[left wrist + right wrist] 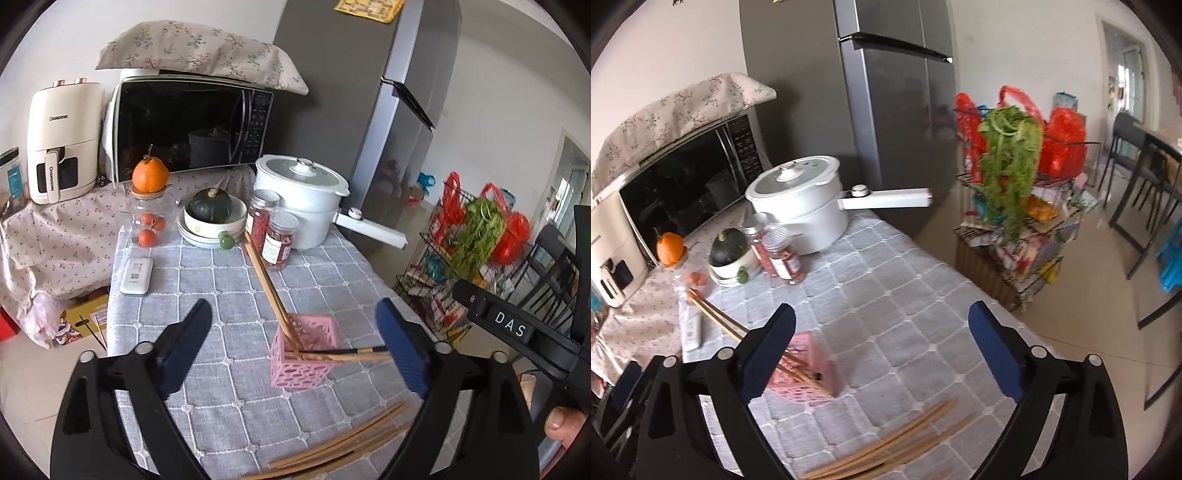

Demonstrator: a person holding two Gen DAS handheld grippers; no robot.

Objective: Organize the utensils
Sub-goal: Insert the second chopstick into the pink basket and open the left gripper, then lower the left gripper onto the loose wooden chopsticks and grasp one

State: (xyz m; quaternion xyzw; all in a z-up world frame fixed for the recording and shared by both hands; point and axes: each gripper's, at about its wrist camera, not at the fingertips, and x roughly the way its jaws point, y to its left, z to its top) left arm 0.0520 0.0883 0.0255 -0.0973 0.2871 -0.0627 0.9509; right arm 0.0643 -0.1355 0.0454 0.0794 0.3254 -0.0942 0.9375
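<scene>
A pink perforated basket [304, 360] stands on the grey quilted tablecloth [207, 280]. Wooden chopsticks [271, 286] lean out of it toward the back, and others [351, 356] stick out to the right. Several loose chopsticks [343, 443] lie on the cloth near the front edge. My left gripper [293, 350] is open and empty, held above the basket. In the right wrist view the basket [805, 367] sits behind the left finger [768, 354] of my open, empty right gripper [882, 354]. The loose chopsticks [886, 450] lie below it.
At the back stand a white electric pot [303, 195], two spice jars [273, 230], stacked bowls holding a dark squash [212, 218], a jar of oranges [147, 218], a microwave [192, 125] and an air fryer [62, 144]. A white remote [136, 275] lies left. A wire rack [1015, 229] stands right of the table.
</scene>
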